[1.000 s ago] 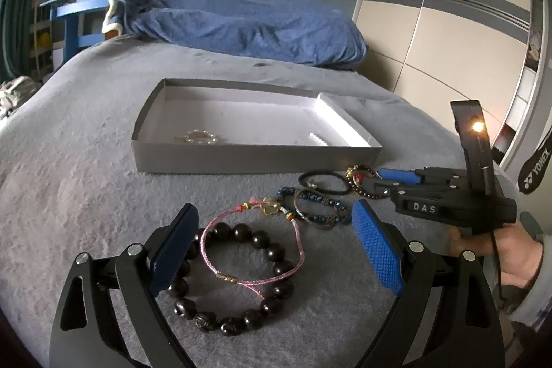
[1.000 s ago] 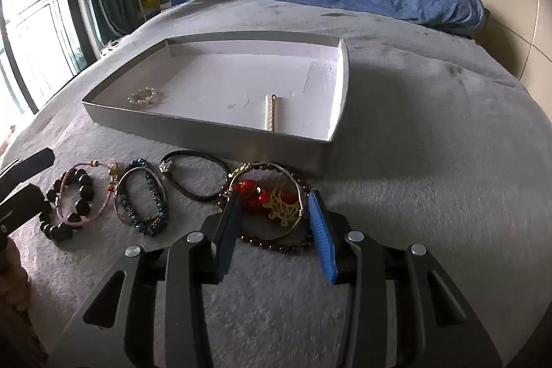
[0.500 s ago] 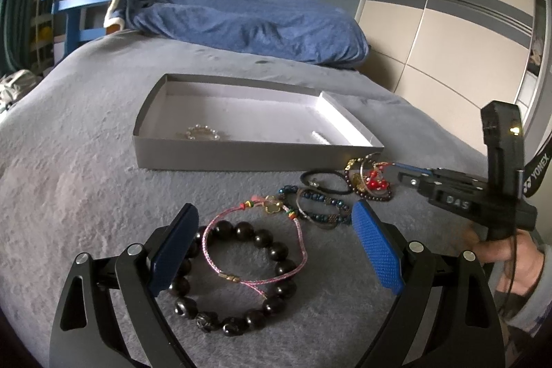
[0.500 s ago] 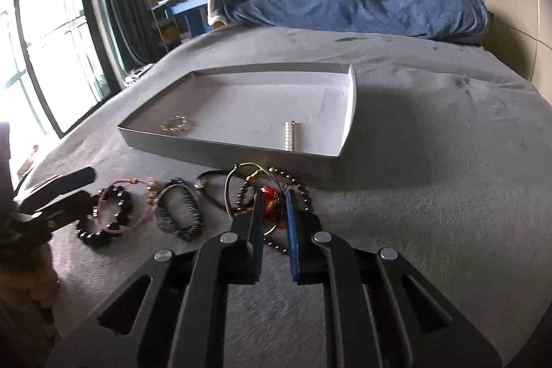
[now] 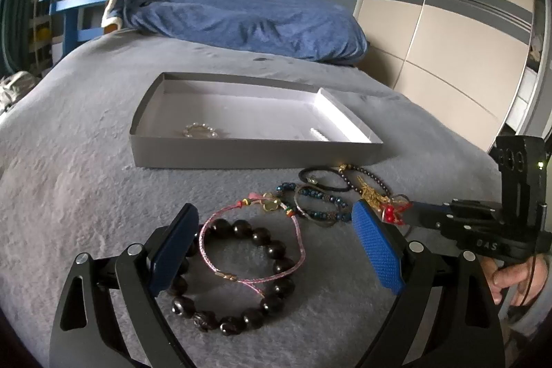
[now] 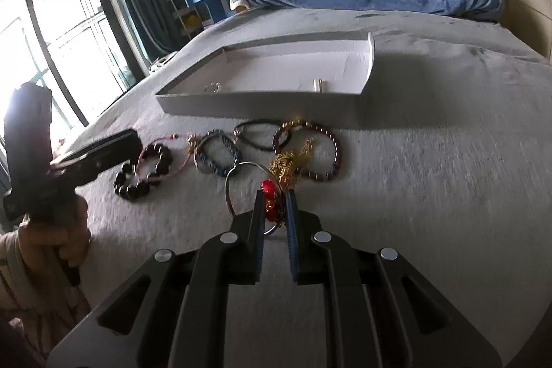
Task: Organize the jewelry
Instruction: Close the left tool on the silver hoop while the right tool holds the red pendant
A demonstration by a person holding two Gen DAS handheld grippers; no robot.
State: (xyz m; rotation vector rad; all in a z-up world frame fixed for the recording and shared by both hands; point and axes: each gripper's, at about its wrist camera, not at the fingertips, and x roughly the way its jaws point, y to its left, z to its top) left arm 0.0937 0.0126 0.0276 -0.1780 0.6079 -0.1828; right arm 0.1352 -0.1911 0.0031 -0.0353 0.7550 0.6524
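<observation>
Grey bed (image 5: 86,188): grey tray (image 5: 255,154), loose bracelets (image 5: 241,271) in front, blue duvet (image 5: 248,19) behind.

One grey tray (image 5: 241,154) holding two pieces, a pale bead bracelet (image 5: 200,130) and a pearl strand (image 5: 319,136); six bracelets outside it, one clamped by the right gripper (image 6: 274,209); two grippers present.
</observation>
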